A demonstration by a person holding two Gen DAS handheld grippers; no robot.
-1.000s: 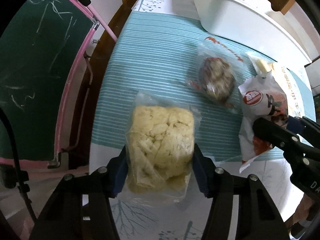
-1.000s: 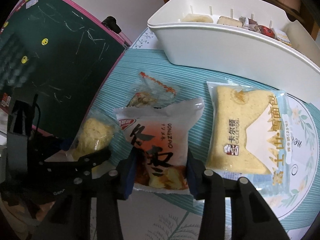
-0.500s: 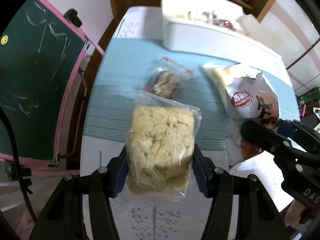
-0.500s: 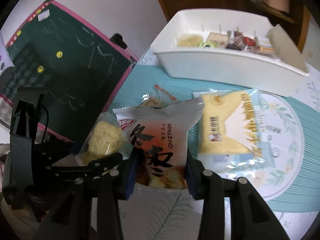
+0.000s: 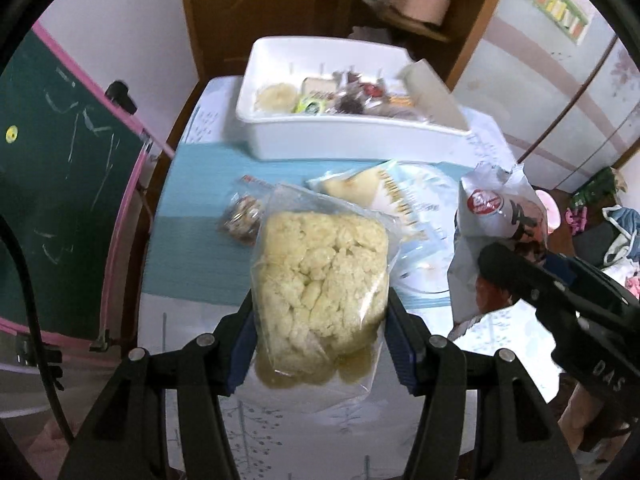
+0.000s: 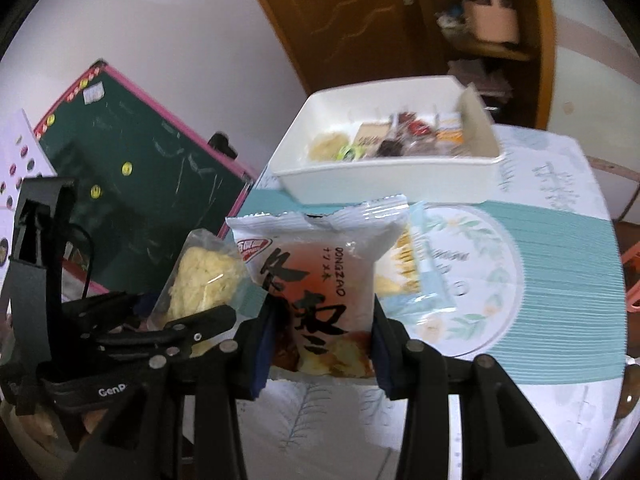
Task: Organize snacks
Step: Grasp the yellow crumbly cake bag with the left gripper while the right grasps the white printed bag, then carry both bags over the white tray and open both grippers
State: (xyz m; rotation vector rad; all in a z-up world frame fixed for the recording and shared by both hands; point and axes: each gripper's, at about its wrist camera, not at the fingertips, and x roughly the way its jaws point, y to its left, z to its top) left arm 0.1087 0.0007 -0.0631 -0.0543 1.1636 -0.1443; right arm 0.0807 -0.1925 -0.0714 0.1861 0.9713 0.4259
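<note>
A table (image 5: 192,280) covered by a teal striped mat and a white printed cloth is seen from above, with a green chalkboard (image 5: 60,168) in a pink frame leaning just beside its left edge. At the far end of the table a white bin (image 5: 344,136) is set, and assorted small wrapped snacks are seen inside it. Between the bin and the grippers, a blue-and-white bread packet (image 5: 384,188) and a small clear packet of brown snack (image 5: 242,218) are left lying flat on the mat. The left gripper (image 5: 320,344) is clamped on a clear bag of pale yellow crumbly snack (image 5: 320,280), which is pinched at both sides by the blue pads and held up off the table. The right gripper (image 6: 322,344) is likewise closed on a white and orange printed snack pouch (image 6: 320,276), raised clear of the table, just beside the clear bag.
</note>
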